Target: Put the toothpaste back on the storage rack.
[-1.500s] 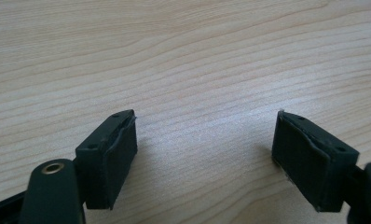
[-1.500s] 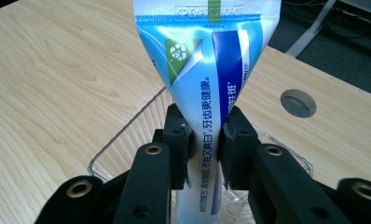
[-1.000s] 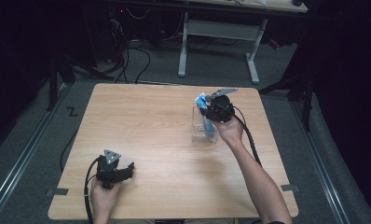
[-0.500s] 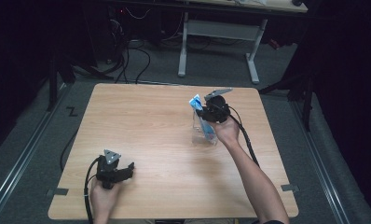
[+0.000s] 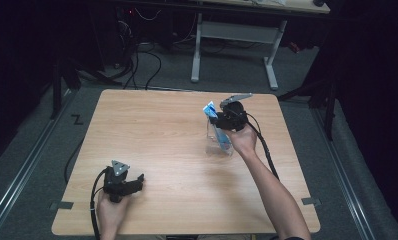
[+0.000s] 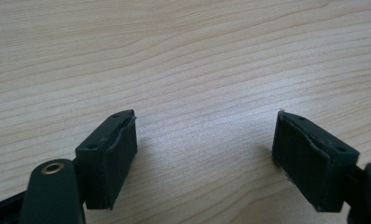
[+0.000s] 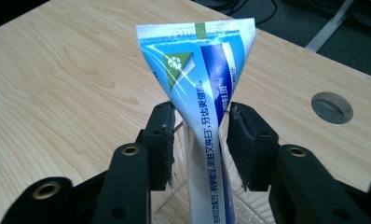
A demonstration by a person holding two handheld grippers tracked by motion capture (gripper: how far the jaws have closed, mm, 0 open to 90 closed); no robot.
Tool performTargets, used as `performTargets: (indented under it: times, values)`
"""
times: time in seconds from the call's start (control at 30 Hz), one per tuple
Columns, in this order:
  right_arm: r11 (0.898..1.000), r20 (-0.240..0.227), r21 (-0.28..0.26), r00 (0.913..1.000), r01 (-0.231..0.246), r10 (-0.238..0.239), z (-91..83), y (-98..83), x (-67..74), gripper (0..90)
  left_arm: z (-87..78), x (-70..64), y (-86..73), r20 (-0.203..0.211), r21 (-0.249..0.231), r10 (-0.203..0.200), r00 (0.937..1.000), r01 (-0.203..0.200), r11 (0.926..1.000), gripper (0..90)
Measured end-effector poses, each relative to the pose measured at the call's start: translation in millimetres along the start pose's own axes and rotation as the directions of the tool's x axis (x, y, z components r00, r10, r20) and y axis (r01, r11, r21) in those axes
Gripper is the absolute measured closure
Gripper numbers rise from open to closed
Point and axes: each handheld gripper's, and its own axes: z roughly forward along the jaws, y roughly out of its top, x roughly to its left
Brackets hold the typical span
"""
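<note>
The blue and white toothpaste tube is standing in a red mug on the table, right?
Not quite. The toothpaste tube stands in a clear, see-through cup, not a red mug. The high view shows it on the table, and the tube is blue and white as you said.

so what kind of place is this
Probably a lab or workshop set up for recording, not a home: a bare wooden table on grey carpet, cables trailing across the floor, and a white-legged desk in the dark behind it.
</note>
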Motion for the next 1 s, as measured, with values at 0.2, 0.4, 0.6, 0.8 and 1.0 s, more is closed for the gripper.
performTargets:
  times: [0.2,0.4,0.6,0.8,1.0]
  values:
    - [1.0,0.004,-0.024,1.0,-0.003,0.003,-9.6,1.2,-2.5,54.9,0.0,0.0,0.0,0.0,0.001,0.001,1.0,-0.001,1.0,22.4]
    - [0.998,0.019,-0.055,0.9995,-0.023,0.024,-21.8,2.0,-7.9,50.5,-0.1,0.0,0.0,0.0,0.001,0.001,1.0,-0.001,1.0,22.4]
    - [0.997,0.038,-0.076,0.9989,-0.027,0.029,-32.2,0.5,-12.4,48.7,-0.1,0.0,0.0,0.0,0.001,0.001,1.0,-0.001,1.0,22.4]
    - [0.994,0.043,-0.094,0.9974,-0.053,0.058,-42.0,-4.8,-21.4,48.1,-0.1,0.0,0.0,0.0,0.001,0.001,1.0,-0.001,1.0,22.4]
    - [0.992,0.047,-0.104,0.9956,-0.076,0.081,-51.3,-9.3,-28.4,48.1,-0.1,0.0,0.0,0.0,0.001,0.001,1.0,-0.001,1.0,22.4]
